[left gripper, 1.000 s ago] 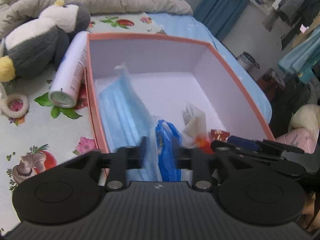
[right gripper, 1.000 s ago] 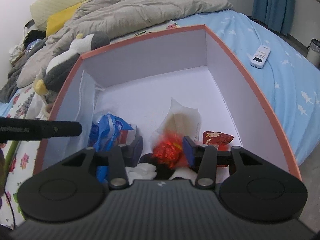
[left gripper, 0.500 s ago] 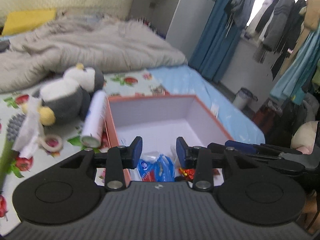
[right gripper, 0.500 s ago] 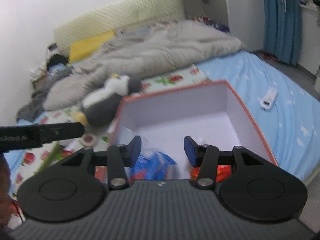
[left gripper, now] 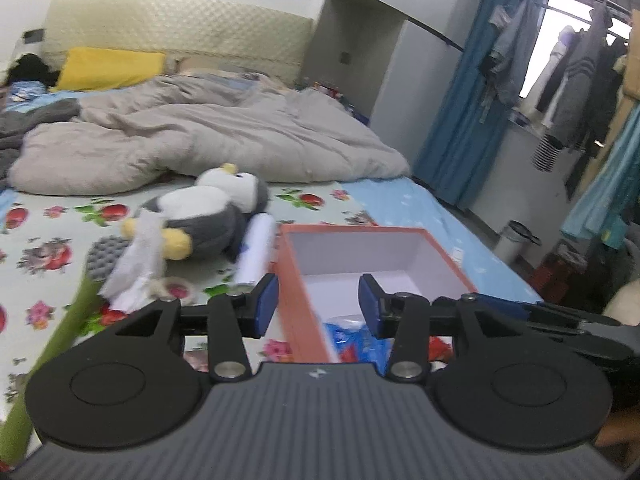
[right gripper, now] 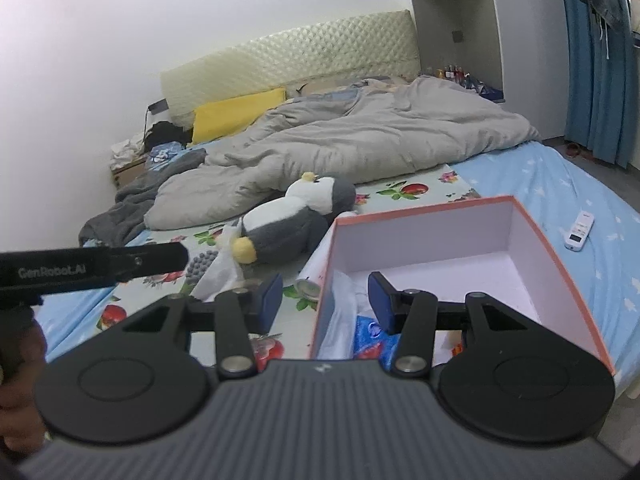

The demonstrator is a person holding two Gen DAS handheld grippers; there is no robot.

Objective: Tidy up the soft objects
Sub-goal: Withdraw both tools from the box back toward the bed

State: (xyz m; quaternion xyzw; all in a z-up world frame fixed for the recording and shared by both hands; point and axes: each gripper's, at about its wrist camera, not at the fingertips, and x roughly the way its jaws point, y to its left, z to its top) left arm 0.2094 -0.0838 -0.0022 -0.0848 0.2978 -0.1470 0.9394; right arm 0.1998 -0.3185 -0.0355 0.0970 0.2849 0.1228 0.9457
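Note:
An orange-rimmed box with a white inside stands on the bed. It holds a blue packet, a clear pack of masks and something red. My left gripper hovers above the box's near left corner, its jaws opening with nothing between them. My right gripper hangs open and empty over the box, near its left wall. A grey and white penguin plush lies left of the box, also visible in the right wrist view.
A white spray can lies between plush and box. Crumpled white tissue, a tape roll and a green-handled brush lie to the left. A grey duvet covers the far bed. A white remote lies right of the box.
Both grippers have lifted up and back out of the box. The blue packet and the red item seen between their fingers stayed in the box. The left jaws stand wider.

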